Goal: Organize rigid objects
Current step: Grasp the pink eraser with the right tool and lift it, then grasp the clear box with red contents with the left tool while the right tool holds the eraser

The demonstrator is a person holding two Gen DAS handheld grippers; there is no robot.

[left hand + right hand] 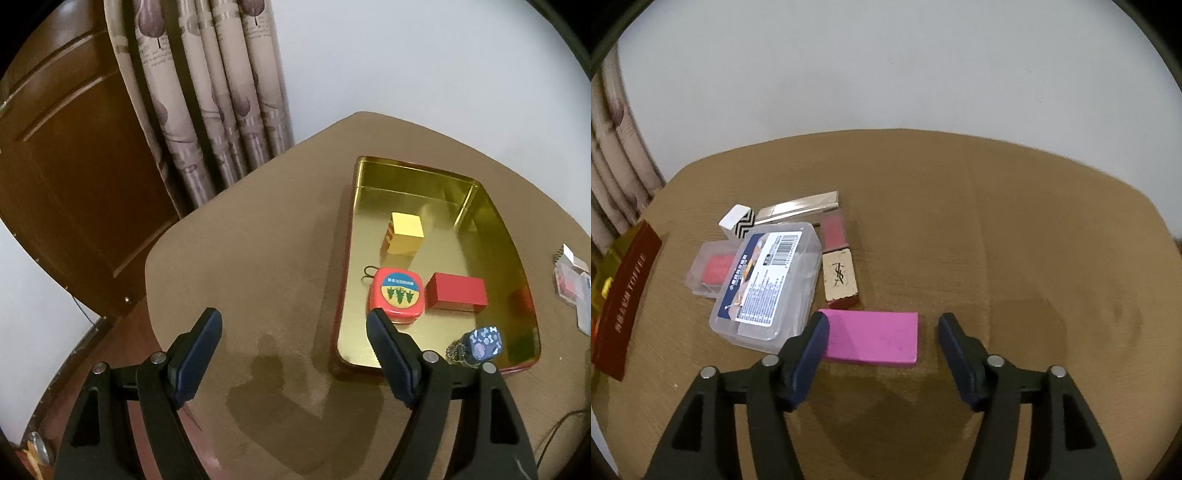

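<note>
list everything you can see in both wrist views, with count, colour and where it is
tin tray: 1, gold inside, red outside, on the table
yellow box: 1, yellow, in the tray, far part
red box: 1, red, in the tray, middle
tape measure: 1, red with blue and yellow label, in the tray beside the red box
keychain charm: 1, dark blue patterned, tray's near end
pink block: 1, pink, between the right gripper's fingers
clear plastic case: 1, labelled, left of the pink block
lipstick: 1, gold cap, red tube, behind the pink block
table: 1, brown
curtain: 1, beige patterned
door: 1, brown
left gripper: 1, black, open
right gripper: 1, black, open
</note>
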